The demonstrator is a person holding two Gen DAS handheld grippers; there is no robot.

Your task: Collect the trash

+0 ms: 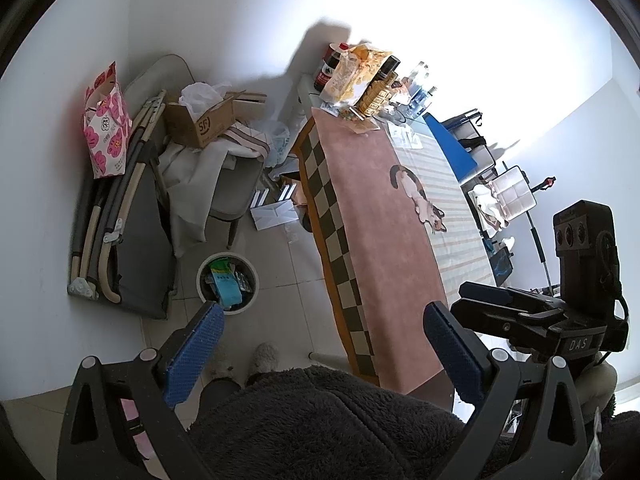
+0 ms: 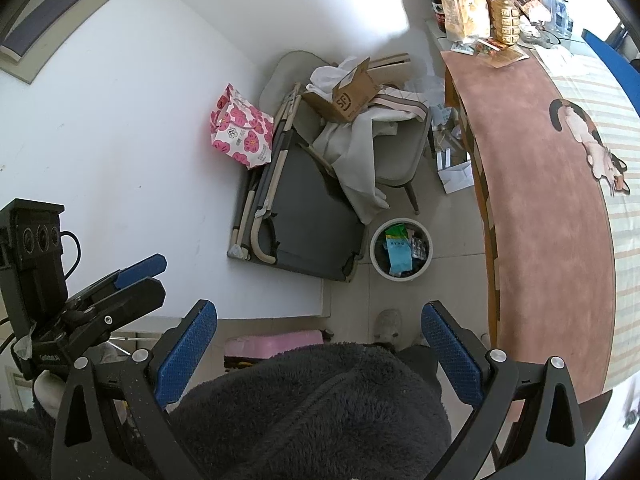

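A bin (image 2: 401, 279) stands on the floor (image 2: 448, 280) beside the bench's (image 2: 552, 240) long edge, wrappers (image 2: 400, 254) inside it. A chair (image 2: 400, 160) stands behind the bin. Bottles (image 2: 506, 20) crowd the bench's far end.

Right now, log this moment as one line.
left tongs: open, empty | right tongs: open, empty | trash bin: on floor beside table, holds wrappers | both held above floor
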